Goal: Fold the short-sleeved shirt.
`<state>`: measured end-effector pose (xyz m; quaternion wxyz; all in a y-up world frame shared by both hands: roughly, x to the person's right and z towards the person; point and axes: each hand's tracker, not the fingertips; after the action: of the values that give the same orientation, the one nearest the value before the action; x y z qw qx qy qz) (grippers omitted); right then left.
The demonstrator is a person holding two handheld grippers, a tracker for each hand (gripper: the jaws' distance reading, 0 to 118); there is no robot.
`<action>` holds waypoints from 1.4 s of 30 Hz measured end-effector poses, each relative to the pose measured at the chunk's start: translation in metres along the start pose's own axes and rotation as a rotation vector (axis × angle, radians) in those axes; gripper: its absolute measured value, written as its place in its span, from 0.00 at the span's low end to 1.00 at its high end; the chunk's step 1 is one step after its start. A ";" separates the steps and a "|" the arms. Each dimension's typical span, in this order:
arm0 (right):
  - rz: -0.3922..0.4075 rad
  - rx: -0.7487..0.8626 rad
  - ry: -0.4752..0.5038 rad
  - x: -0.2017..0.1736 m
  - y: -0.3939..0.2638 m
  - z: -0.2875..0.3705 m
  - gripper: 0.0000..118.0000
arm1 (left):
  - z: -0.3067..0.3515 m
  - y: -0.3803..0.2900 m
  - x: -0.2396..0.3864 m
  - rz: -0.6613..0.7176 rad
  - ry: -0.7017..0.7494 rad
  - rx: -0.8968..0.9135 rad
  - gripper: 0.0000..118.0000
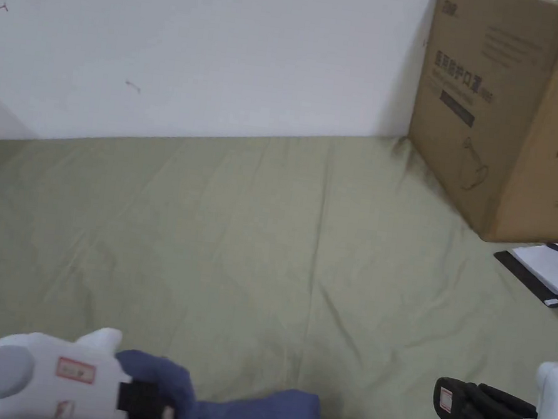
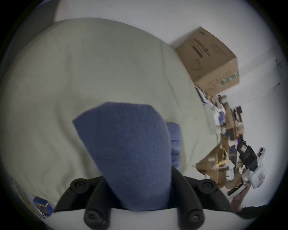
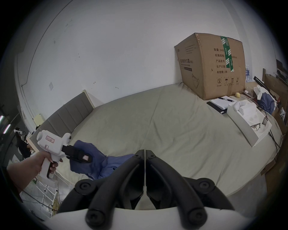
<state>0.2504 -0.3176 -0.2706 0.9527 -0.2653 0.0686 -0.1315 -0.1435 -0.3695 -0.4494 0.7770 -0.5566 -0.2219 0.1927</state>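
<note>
Lifting shirt off bed: L gripper fingers clamped on it, R gripper fingers closed, empty. Next: spread flat.

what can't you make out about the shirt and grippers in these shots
- Crumpled blue fabric shirt: cut off by the bottom edge in the head view; its sleeves are lost in folds.
- Left hand-held gripper: jaw tips hidden under the cloth in the left gripper view.

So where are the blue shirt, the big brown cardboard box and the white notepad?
Blue shirt [image 3: 93,157]: right gripper view, bunched cloth beside the left gripper.
Brown cardboard box [image 1: 521,115]: head view, its front face.
White notepad [image 1: 554,267]: head view, top page.
</note>
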 end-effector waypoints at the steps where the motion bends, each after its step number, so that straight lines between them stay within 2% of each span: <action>1: -0.003 0.002 -0.002 0.003 0.001 0.003 0.02 | -0.012 0.001 0.014 0.021 -0.043 -0.050 0.07; 3: -0.010 0.008 -0.015 0.010 0.001 0.008 0.02 | -0.039 -0.004 0.042 -0.016 -0.069 -0.103 0.10; 4: -0.013 0.010 -0.022 0.013 0.002 0.010 0.02 | -0.052 -0.003 0.052 -0.036 -0.057 -0.124 0.18; 5: -0.016 0.012 -0.032 0.016 0.002 0.012 0.02 | -0.068 -0.002 0.064 -0.067 -0.049 -0.119 0.34; 6: -0.019 0.013 -0.043 0.020 0.001 0.013 0.02 | -0.081 -0.003 0.074 -0.039 -0.098 -0.144 0.55; 7: -0.022 0.013 -0.049 0.023 0.001 0.014 0.02 | -0.087 -0.009 0.081 -0.007 -0.151 -0.169 0.84; 8: -0.026 0.012 -0.057 0.026 0.000 0.015 0.02 | -0.097 -0.010 0.087 0.037 -0.214 -0.188 0.96; 11: -0.041 0.009 -0.062 0.031 -0.003 0.016 0.02 | -0.093 -0.008 0.094 0.063 -0.255 -0.124 0.99; 15: -0.044 0.001 -0.061 0.035 -0.006 0.013 0.02 | -0.058 -0.004 0.087 -0.017 -0.132 -0.010 0.99; 18: -0.049 0.001 -0.052 0.036 -0.007 0.009 0.02 | -0.038 -0.008 0.078 -0.059 -0.050 0.075 0.97; 20: -0.052 0.002 -0.049 0.036 -0.007 0.007 0.02 | -0.035 -0.013 0.076 -0.080 -0.053 0.074 0.95; 21: -0.055 0.004 -0.046 0.035 -0.007 0.007 0.02 | -0.037 -0.017 0.077 -0.090 -0.070 0.061 0.89; 22: -0.058 0.005 -0.043 0.035 -0.007 0.007 0.02 | -0.041 -0.020 0.079 -0.105 -0.080 0.048 0.67; 24: -0.060 0.005 -0.038 0.035 -0.007 0.006 0.02 | -0.060 -0.028 0.087 -0.151 -0.057 -0.017 0.14; 25: -0.057 0.004 -0.037 0.035 -0.007 0.007 0.02 | -0.071 -0.033 0.092 -0.174 -0.030 -0.034 0.04; 28: -0.055 0.004 -0.038 0.036 -0.008 0.008 0.02 | -0.111 -0.046 0.104 -0.197 0.102 -0.122 0.04; 32: 0.001 0.000 -0.068 0.034 -0.011 0.008 0.02 | -0.156 -0.052 0.120 -0.220 0.053 -0.176 0.04; 35: -0.002 -0.009 -0.062 0.033 -0.013 0.007 0.02 | -0.183 -0.052 0.121 -0.219 0.096 -0.198 0.04; 39: -0.036 -0.011 -0.039 0.031 -0.012 0.007 0.02 | -0.179 -0.049 0.108 -0.088 -0.028 -0.181 0.04; 42: -0.056 -0.001 -0.004 0.028 -0.007 0.011 0.02 | -0.139 -0.046 0.099 -0.114 -0.155 -0.077 0.04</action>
<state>0.2777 -0.3264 -0.2594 0.9487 -0.2677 0.0592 -0.1574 0.0185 -0.4375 -0.4319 0.7454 -0.5560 -0.3197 0.1819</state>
